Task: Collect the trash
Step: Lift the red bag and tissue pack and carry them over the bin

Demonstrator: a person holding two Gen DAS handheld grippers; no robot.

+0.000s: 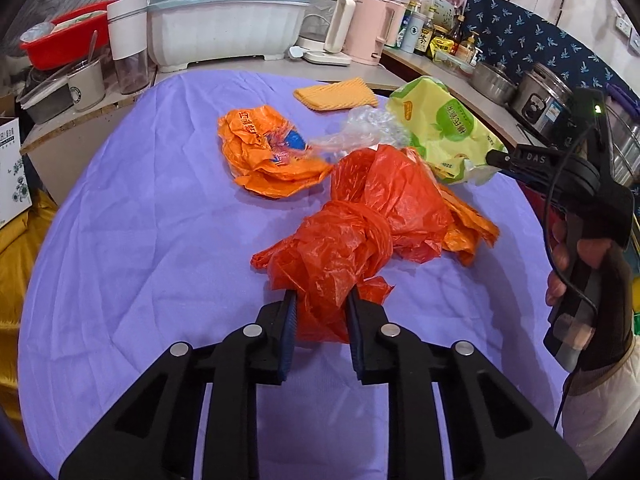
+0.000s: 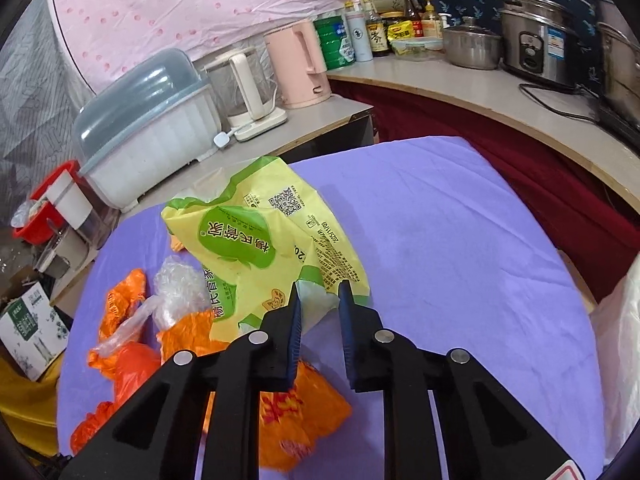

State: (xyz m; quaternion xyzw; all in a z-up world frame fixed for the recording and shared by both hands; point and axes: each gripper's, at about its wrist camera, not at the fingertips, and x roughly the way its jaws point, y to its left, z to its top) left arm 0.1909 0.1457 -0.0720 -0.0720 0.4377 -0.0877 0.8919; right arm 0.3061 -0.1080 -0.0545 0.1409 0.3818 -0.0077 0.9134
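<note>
The left tongs (image 1: 321, 312) grip the crumpled red plastic bag (image 1: 360, 220) lying mid-way on the purple-clothed surface (image 1: 140, 220). The right tongs (image 2: 319, 308) stand parted around an edge of the yellow-green printed wrapper (image 2: 256, 248), beside the orange bags

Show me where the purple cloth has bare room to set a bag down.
Bare purple cloth lies right of the yellow-green package, toward the maroon drape. More lies left of the red bag. The middle is crowded, around the orange bag and clear plastic.
</note>
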